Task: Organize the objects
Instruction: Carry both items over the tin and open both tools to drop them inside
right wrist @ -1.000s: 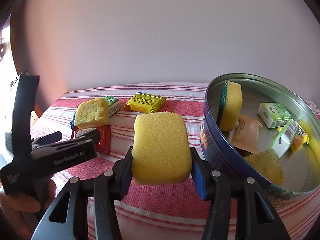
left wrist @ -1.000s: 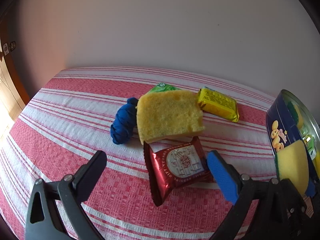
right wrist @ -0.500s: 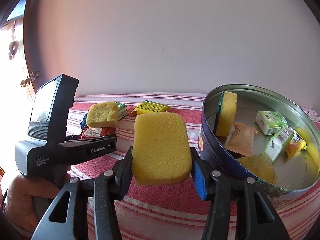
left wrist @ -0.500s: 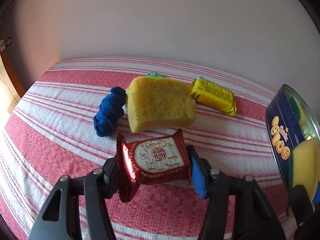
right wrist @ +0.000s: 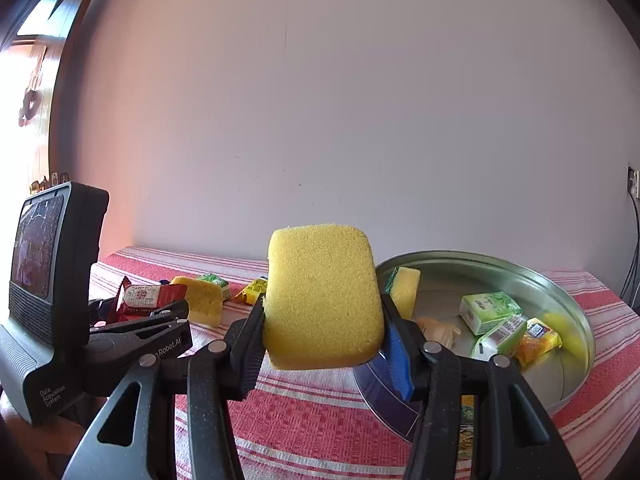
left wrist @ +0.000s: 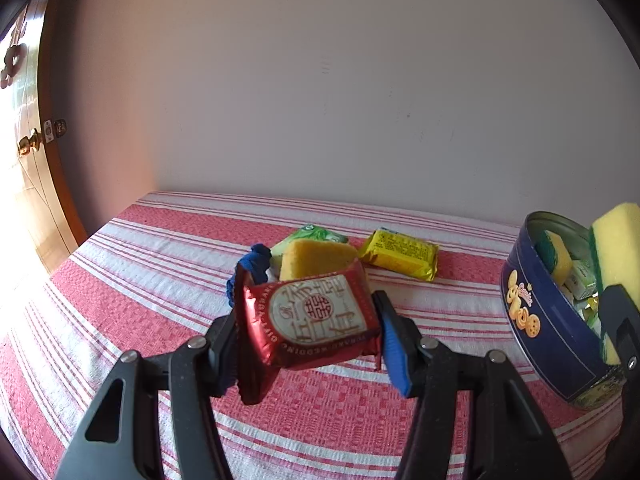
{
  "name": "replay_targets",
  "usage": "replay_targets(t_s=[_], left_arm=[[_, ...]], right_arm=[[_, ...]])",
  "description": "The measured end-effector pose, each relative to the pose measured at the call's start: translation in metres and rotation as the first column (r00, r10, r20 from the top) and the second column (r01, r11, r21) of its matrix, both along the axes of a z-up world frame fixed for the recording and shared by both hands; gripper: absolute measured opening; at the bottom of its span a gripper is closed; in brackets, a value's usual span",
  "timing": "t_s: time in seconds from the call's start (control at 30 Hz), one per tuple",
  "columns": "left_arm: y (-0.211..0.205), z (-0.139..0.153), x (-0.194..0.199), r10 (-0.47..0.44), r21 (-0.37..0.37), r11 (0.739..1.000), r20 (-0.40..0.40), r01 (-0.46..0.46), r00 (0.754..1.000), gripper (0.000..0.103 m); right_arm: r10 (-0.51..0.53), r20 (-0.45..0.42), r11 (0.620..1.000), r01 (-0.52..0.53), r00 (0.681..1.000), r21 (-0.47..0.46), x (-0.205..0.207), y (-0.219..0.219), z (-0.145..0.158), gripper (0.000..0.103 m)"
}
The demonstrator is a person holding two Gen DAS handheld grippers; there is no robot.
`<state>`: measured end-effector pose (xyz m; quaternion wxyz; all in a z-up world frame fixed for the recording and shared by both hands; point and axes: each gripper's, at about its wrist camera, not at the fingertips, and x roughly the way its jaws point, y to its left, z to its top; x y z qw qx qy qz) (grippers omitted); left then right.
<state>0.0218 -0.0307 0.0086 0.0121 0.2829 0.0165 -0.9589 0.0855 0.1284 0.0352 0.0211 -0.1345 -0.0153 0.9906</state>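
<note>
Striped cloth (left wrist: 120,288) under everything. Round blue tin (left wrist: 548,344) at right, standing on cloth, holding a sponge and small packets. Right gripper (right wrist: 322,340): clamped on yellow sponge (right wrist: 320,296), upright between both pads, raised just left of tin rim. Left gripper (left wrist: 308,340): jaws just closed, gripping red packet (left wrist: 312,316) by its two side edges, lifted clear of cloth, label facing camera. Behind packet, on cloth: sponge piece (left wrist: 316,258), yellow packet (left wrist: 400,254), blue cloth bundle (left wrist: 252,268).

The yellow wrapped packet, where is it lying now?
In the left wrist view, the yellow wrapped packet lies on the striped cloth, right of the sponge piece, left of the blue tin.
</note>
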Motion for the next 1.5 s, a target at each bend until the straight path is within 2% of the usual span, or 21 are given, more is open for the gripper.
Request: replay_targets(t_s=[0.17, 0.57, 0.8, 1.5], left_arm=[[0.000, 0.008, 0.012, 0.008, -0.003, 1.000, -0.059, -0.008, 0.998, 0.058], [0.026, 0.017, 0.022, -0.019, -0.029, 0.999, -0.096, 0.017, 0.995, 0.058], [0.052, 0.021, 0.022, -0.051, -0.022, 0.999, -0.104, 0.049, 0.993, 0.058], [0.143, 0.043, 0.020, -0.199, -0.030, 0.980, -0.147, 0.197, 0.969, 0.058]], right_arm=[[-0.009, -0.037, 1.000, 0.009, 0.999, 0.020, 0.002, 0.002, 0.002, 0.055], [-0.052, -0.094, 0.999, 0.051, 0.994, -0.016, -0.003, 0.039, 0.013, 0.055], [-0.107, -0.139, 0.994, 0.110, 0.985, 0.017, -0.001, 0.074, 0.015, 0.055], [-0.270, -0.122, 0.962, 0.272, 0.955, -0.003, -0.023, 0.182, 0.014, 0.055]])
